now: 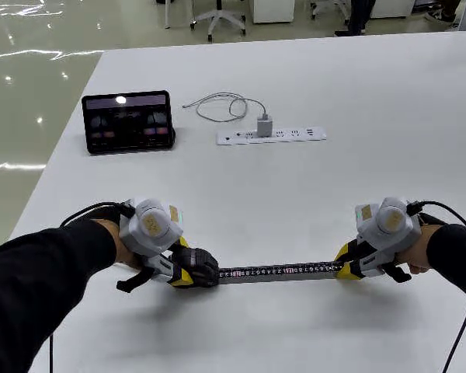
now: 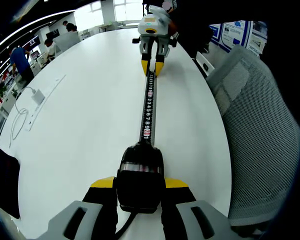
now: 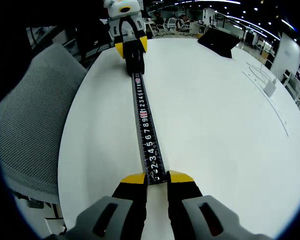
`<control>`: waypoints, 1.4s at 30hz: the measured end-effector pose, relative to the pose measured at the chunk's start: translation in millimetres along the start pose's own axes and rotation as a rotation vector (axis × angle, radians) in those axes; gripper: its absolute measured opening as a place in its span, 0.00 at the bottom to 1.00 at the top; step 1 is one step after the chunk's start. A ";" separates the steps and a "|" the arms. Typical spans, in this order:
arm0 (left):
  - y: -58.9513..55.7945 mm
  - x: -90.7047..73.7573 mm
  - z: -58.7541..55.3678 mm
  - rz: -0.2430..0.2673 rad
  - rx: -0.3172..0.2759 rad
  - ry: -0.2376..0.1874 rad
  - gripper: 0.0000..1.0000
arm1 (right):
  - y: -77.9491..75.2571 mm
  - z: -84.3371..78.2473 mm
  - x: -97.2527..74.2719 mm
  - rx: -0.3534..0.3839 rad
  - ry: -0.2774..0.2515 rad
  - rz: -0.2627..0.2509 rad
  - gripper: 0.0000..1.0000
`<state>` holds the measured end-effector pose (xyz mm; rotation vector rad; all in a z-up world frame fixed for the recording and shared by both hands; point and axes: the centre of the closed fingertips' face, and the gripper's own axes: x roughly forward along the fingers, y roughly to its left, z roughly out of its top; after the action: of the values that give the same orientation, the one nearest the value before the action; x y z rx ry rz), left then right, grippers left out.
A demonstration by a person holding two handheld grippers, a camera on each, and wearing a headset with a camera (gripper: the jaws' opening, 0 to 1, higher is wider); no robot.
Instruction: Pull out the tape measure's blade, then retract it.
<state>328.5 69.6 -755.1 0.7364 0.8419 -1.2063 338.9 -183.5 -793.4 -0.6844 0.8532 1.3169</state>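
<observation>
Along the near edge of the white table (image 1: 295, 202), a black, boxy tape measure case (image 2: 140, 165) sits clamped in the left gripper (image 2: 140, 184). The right gripper (image 3: 156, 177) pinches the tip of its dark numbered steel blade (image 3: 145, 125), stretched flat between them. Pulling out looks largely done; retracting is left.

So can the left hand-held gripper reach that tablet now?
Probably not yet: the left hand-held gripper is shut on the tape measure case, though only bare table lies between it and the tablet.
</observation>
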 end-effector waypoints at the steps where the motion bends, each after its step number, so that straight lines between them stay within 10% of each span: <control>1: 0.2 0.1 0.1 0.000 0.005 0.001 0.29 | -0.1 0.0 0.0 0.002 0.002 0.001 0.10; 32: 1.8 1.4 1.1 -0.014 0.038 0.030 0.30 | 0.2 0.8 1.6 -0.042 0.057 -0.007 0.12; 42: 1.8 0.8 1.5 -0.004 0.042 0.036 0.31 | 1.8 9.4 1.5 -0.056 0.054 -0.019 0.29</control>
<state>330.6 68.3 -755.0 0.7923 0.8504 -1.2207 338.6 -174.6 -789.6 -0.7727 0.8537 1.3138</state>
